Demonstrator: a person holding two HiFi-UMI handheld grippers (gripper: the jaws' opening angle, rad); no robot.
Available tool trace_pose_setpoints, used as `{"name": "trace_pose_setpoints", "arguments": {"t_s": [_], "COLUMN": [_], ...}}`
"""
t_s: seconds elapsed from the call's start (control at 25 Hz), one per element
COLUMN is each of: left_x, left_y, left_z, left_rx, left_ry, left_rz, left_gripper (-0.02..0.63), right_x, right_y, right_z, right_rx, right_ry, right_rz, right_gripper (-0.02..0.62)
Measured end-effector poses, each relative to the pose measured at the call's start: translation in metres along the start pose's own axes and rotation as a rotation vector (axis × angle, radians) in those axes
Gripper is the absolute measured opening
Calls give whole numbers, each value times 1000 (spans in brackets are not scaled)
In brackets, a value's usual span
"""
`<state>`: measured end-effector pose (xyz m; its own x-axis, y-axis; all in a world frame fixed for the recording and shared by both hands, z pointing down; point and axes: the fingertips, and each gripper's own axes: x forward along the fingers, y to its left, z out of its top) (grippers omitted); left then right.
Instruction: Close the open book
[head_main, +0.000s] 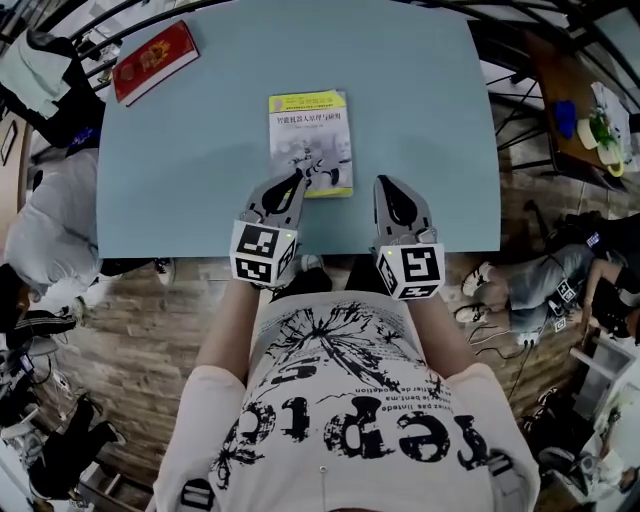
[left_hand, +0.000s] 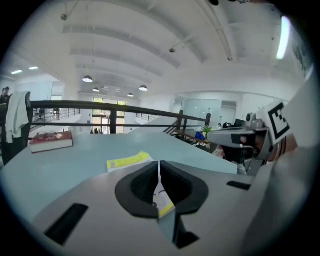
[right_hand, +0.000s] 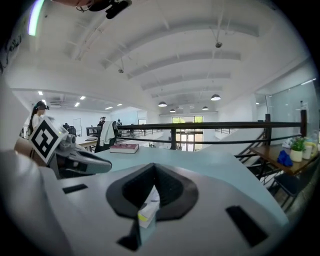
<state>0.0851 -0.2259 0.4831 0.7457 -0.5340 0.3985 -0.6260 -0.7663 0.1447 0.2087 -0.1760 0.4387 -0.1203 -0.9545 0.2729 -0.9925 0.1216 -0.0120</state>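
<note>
A book (head_main: 310, 135) with a yellow and white cover lies shut and flat on the pale blue table (head_main: 190, 170), near the middle. My left gripper (head_main: 305, 172) hangs above the book's near edge, jaws shut with nothing between them. In the left gripper view the jaws (left_hand: 159, 166) meet in a thin line, and the book's yellow edge (left_hand: 129, 160) shows beyond them. My right gripper (head_main: 385, 186) is just right of the book, also shut and holding nothing. In the right gripper view its jaws (right_hand: 153, 169) meet, and a strip of the book (right_hand: 148, 207) shows below them.
A red book (head_main: 153, 60) lies at the table's far left corner, also visible as a red book (left_hand: 51, 141) in the left gripper view. Chairs, a side table with small things (head_main: 590, 125) and people's legs stand around the table on the wooden floor.
</note>
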Motion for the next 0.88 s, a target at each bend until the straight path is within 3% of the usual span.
{"name": "trace_pose_setpoints", "arguments": {"t_s": [0.24,0.48,0.64,0.88], "left_x": [-51,-103,-126,-138], "left_y": [6,6,11,16], "left_z": [66,111,122,117], "left_rx": [48,113,123,128], "left_ry": [-193,-327,-372,-367], "left_rz": [58,112,146,155], "left_gripper": [23,23,22,23], "right_x": [-9,-19,-22,-23], "right_y": [18,33,41,49], "right_z": [38,71,78,78], "right_rx": [-74,-122,-137,-139], "right_ry": [-101,-190,-204,-200], "right_rz": [33,47,50,51], "right_gripper": [11,11,10,9]}}
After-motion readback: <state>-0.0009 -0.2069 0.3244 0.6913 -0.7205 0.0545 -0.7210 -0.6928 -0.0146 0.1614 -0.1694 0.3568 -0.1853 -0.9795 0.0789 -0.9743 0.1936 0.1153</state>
